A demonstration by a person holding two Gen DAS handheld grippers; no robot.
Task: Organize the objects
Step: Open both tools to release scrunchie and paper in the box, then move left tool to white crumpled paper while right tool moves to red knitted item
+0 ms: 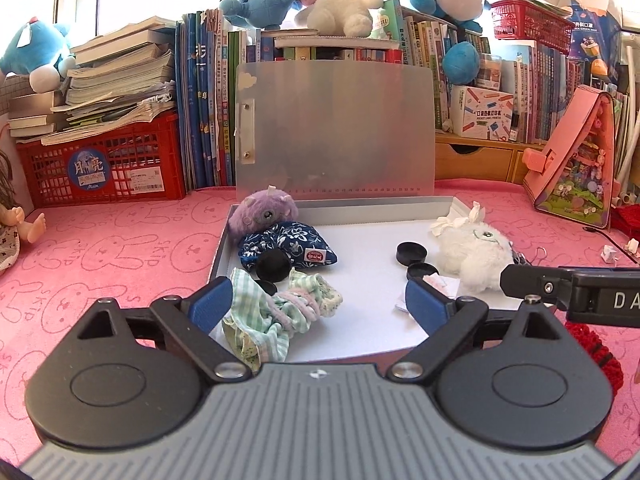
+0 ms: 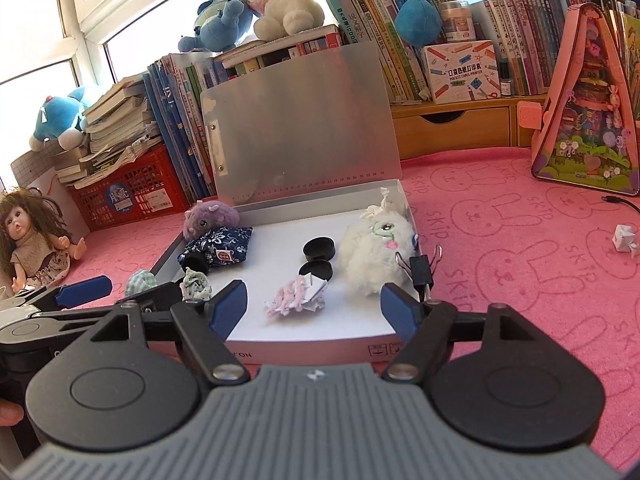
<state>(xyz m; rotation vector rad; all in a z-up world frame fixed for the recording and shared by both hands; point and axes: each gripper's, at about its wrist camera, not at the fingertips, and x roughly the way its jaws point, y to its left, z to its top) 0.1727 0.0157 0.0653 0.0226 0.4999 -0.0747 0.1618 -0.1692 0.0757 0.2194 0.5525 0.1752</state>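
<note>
A shallow white box with its silvery lid propped open lies on the pink cloth. Inside are a purple plush, a blue floral pouch, black caps, a white plush and a green checked scrunchie. My left gripper is open, hovering over the scrunchie at the box's near left without pressing it. My right gripper is open above the box's front edge; a pink-and-white crumpled scrap lies beyond its fingertips. A black binder clip leans by the white plush.
Behind the box stand rows of books, a red crate piled with papers and plush toys on top. A doll sits at the left. A pink toy house and a folded paper bit are at the right. Red knitting lies near right.
</note>
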